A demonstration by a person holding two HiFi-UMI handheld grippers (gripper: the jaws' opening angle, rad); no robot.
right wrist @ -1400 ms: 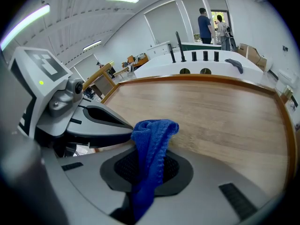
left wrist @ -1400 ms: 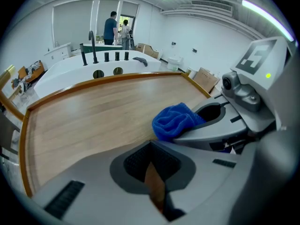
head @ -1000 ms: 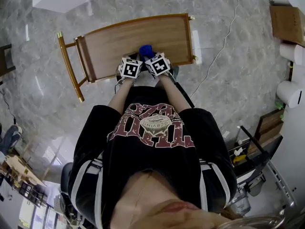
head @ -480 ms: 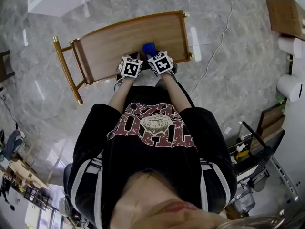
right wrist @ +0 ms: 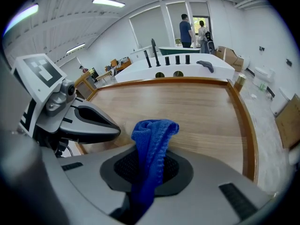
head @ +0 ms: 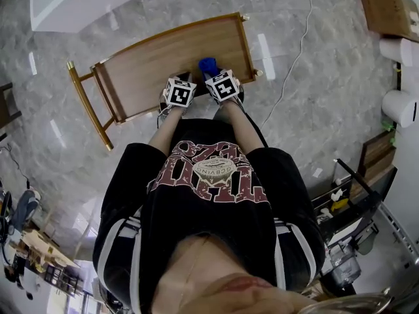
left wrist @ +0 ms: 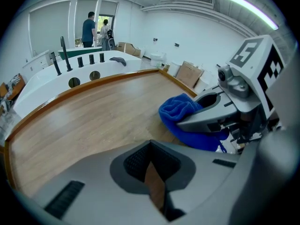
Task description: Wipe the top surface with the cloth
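The top surface [head: 163, 57] is a light wooden tray top with a raised rim, seen from above in the head view. A blue cloth [head: 208, 65] rests bunched on it near the front right. My right gripper [right wrist: 147, 170] is shut on the blue cloth [right wrist: 152, 142], which stands up out of its jaws over the wood [right wrist: 197, 111]. My left gripper [left wrist: 152, 172] is shut with nothing in it, low over the wood [left wrist: 93, 121] just left of the cloth [left wrist: 180, 114]. Both marker cubes sit side by side at the near edge, the left cube [head: 179, 91] and the right cube [head: 221, 86].
A gold metal frame and handle [head: 84, 103] sticks out at the tray's left end. A white cable [head: 294, 51] trails over the marble floor at the right. Cardboard boxes [head: 386, 8] and white rolls [head: 400, 106] stand further right. A white counter [right wrist: 187, 62] lies beyond the far rim, with people [right wrist: 186, 29] standing far off.
The right gripper and the blue cloth have slid a little to the right along the tray top, nearer its right rim. The left gripper stays beside it.
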